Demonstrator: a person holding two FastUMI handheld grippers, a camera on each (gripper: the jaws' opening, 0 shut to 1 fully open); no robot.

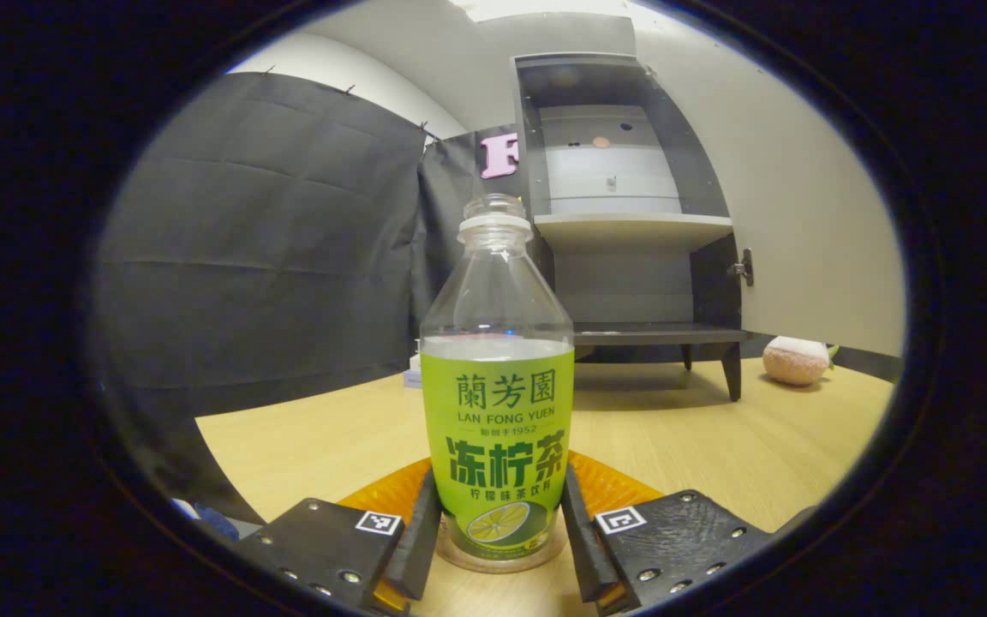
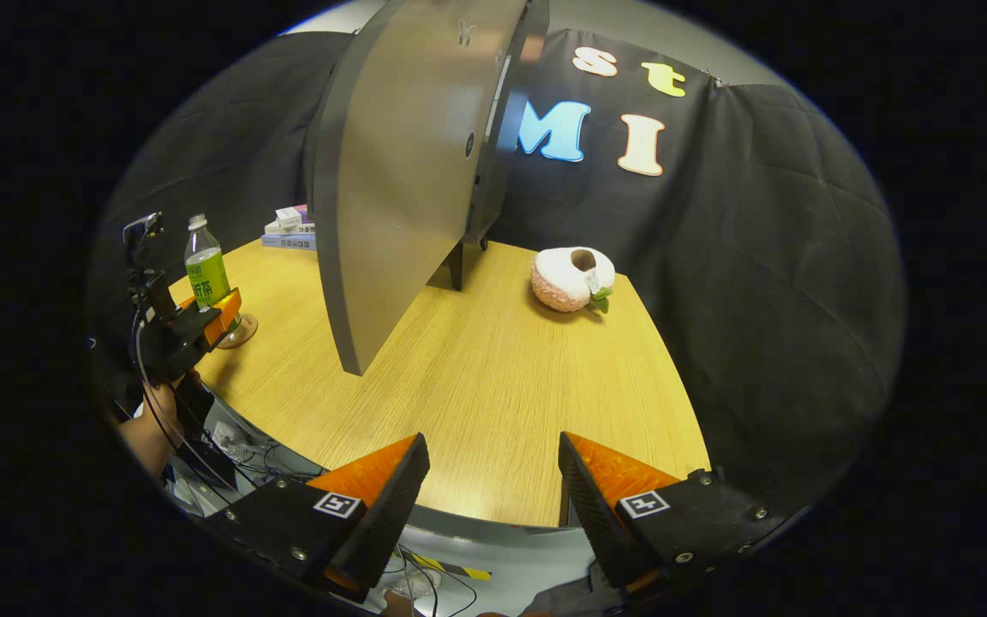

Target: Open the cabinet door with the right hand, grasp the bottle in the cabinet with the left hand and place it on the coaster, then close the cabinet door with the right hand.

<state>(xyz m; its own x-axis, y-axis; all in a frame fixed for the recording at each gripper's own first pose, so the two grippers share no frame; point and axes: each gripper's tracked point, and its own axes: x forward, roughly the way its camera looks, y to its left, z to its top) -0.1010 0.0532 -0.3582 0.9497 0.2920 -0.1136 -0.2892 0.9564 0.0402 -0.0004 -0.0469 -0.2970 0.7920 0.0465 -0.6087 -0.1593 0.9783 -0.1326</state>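
Note:
A clear bottle [image 1: 498, 403] with a green label and no cap stands upright on a round see-through coaster [image 1: 502, 564] on the wooden table. My left gripper [image 1: 498, 480] is shut on the bottle's lower half, one finger against each side. The right gripper view has the same bottle [image 2: 205, 267] at far left, with the left gripper [image 2: 212, 319] and a person's hand [image 2: 151, 428] behind it. My right gripper [image 2: 493, 493] is open and holds nothing, hovering at the table's near edge. The cabinet [image 1: 631, 223] stands behind with its door [image 2: 408, 171] swung wide open.
A pink and white plush toy [image 2: 571, 278] lies on the table [image 2: 502, 377] to the right of the cabinet legs. A small stack of books and boxes [image 2: 288, 227] sits at the back left. Cables hang below the table's front edge.

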